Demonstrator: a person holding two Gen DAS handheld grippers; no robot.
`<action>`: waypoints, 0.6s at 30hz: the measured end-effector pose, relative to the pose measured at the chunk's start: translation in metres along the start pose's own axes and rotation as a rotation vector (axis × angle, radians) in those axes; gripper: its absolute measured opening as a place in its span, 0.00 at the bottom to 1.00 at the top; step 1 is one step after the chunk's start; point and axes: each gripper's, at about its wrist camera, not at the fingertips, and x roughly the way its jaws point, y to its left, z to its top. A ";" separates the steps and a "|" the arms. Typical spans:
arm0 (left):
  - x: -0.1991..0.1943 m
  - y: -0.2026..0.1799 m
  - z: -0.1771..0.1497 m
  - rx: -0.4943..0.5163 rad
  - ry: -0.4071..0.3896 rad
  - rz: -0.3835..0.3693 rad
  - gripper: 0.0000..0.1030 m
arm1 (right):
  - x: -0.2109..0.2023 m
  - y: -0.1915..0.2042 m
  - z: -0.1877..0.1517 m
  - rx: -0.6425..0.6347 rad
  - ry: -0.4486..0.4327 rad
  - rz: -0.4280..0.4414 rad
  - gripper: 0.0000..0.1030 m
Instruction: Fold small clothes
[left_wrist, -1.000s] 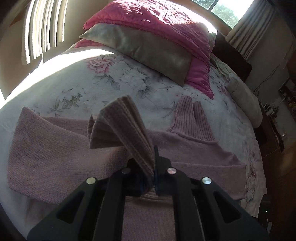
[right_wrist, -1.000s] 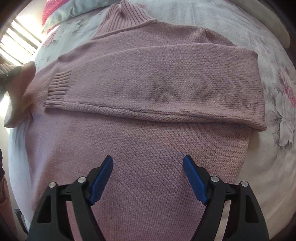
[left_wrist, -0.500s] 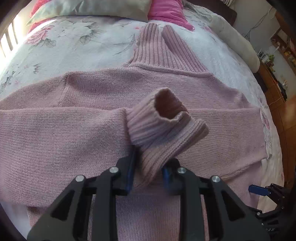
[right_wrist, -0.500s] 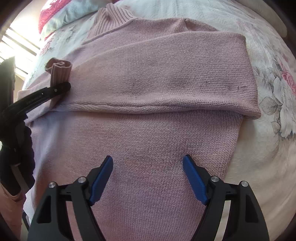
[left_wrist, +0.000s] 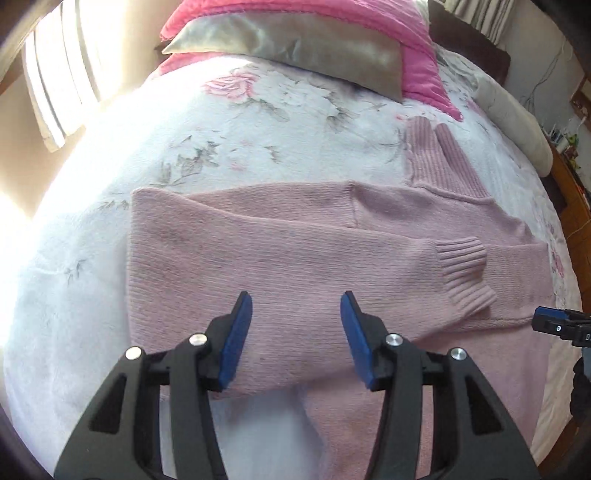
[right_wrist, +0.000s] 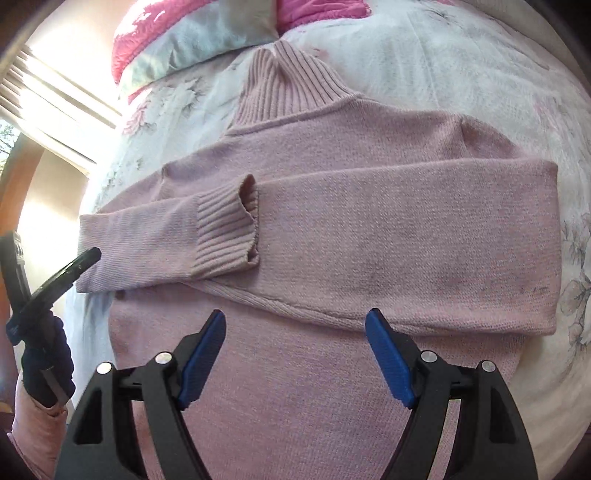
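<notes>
Both the left gripper (left_wrist: 296, 325) and right gripper (right_wrist: 295, 350) gape empty above the sweater (right_wrist: 332, 229); only the right view shows its open cuff (right_wrist: 248, 195).

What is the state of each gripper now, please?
Left gripper: open, holding nothing, above the pink sweater.
Right gripper: open, holding nothing.

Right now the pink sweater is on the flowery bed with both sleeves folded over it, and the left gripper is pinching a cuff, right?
Not quite. The left gripper is open and empty, as the left wrist view shows; the cuff lies free on the sweater.
</notes>
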 end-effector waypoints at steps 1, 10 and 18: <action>0.006 0.009 0.001 -0.010 0.009 0.022 0.48 | 0.001 0.006 0.006 -0.014 -0.003 0.004 0.76; 0.022 0.038 -0.001 -0.067 0.052 -0.017 0.46 | 0.059 0.037 0.058 -0.049 0.091 0.074 0.76; -0.016 0.052 -0.004 -0.113 -0.002 -0.009 0.48 | 0.089 0.068 0.069 -0.155 0.098 0.021 0.36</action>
